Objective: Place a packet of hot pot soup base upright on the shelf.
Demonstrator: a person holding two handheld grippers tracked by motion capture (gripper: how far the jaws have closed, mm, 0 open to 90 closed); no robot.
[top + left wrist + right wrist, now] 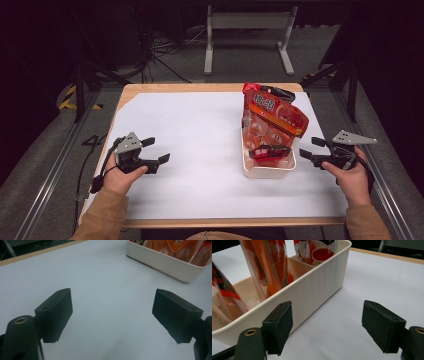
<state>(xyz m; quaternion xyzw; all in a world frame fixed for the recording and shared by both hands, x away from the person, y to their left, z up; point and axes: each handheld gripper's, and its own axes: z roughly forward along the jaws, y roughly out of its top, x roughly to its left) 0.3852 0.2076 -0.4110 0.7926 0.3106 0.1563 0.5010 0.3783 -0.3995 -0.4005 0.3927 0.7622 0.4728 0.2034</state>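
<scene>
A cream plastic bin [265, 171] stands on the right half of the white table [190, 150], holding red and orange snack bags [272, 117] that lean against its far end. My right gripper [311, 148] rests just right of the bin's near corner, open, nothing between its pads; in the right gripper view the bin wall [312, 292] runs past the left pad [279, 325]. My left gripper [156, 150] sits low over the table's left side, open and empty, pointing toward the bin [165, 262].
The table's wooden rim [210, 88] shows at the far and near edges. Beyond it a grey stand [247, 37] and cables lie on the floor. Metal rails [55, 165] flank both sides of the table.
</scene>
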